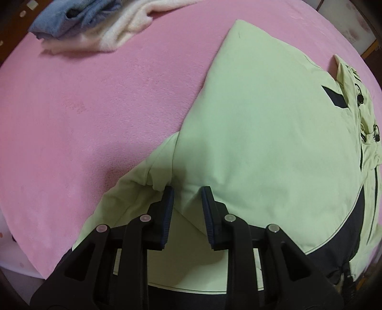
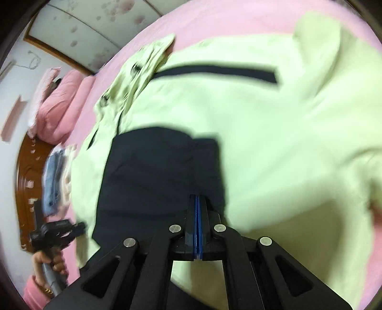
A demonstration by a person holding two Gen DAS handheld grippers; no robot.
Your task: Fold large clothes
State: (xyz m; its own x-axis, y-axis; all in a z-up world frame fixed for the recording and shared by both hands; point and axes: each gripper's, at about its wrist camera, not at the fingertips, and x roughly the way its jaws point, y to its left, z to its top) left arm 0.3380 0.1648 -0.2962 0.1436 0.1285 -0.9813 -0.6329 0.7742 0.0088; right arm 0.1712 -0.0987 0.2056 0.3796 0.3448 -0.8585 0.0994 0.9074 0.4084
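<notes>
A light green jacket with navy panels lies spread on the pink bed. In the left wrist view my left gripper stands over the jacket's near edge. Its jaws are narrowly apart and pinch a raised fold of green cloth beside a sleeve cuff. In the blurred right wrist view the jacket fills the frame. My right gripper is shut, pads together, with the edge of the navy panel drawn up to its tips and draped over the green body.
Blue and white clothes lie bunched at the bed's far edge. Pink pillows and a wooden headboard sit left of the jacket. A person's hand grips the other tool's handle there.
</notes>
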